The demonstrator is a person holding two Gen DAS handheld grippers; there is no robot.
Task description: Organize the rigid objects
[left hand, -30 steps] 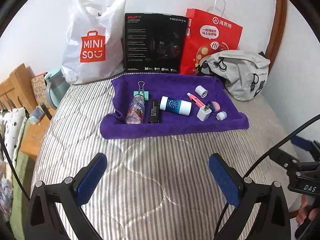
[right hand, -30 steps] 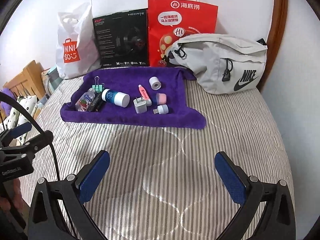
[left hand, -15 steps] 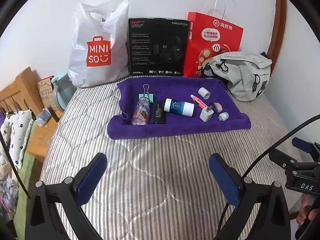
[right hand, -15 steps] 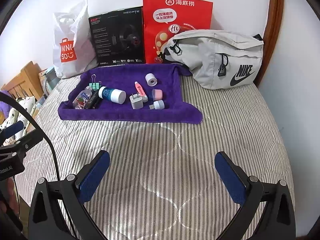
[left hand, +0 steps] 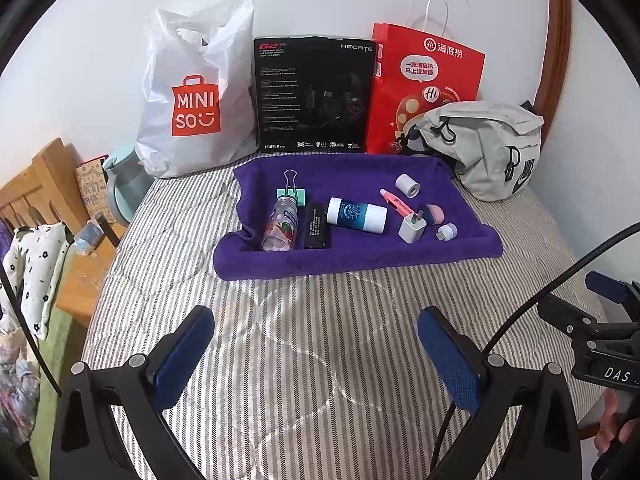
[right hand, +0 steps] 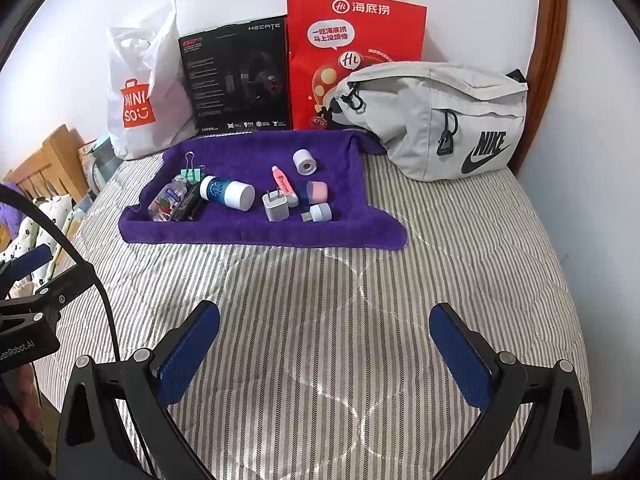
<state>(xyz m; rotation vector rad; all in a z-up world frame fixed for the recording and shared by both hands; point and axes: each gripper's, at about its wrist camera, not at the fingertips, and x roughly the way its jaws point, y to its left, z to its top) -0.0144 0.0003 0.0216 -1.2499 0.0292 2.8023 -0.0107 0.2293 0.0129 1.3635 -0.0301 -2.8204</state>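
Both tongs hang wide open and empty over the near part of the striped bed, the left tongs and right tongs well short of the purple towel. The towel lies toward the bed's far edge and carries a small clear bottle, a binder clip, a white-and-teal tube, a white charger plug, a pink tube and a white roll. A grey Nike bag sits by the far right corner
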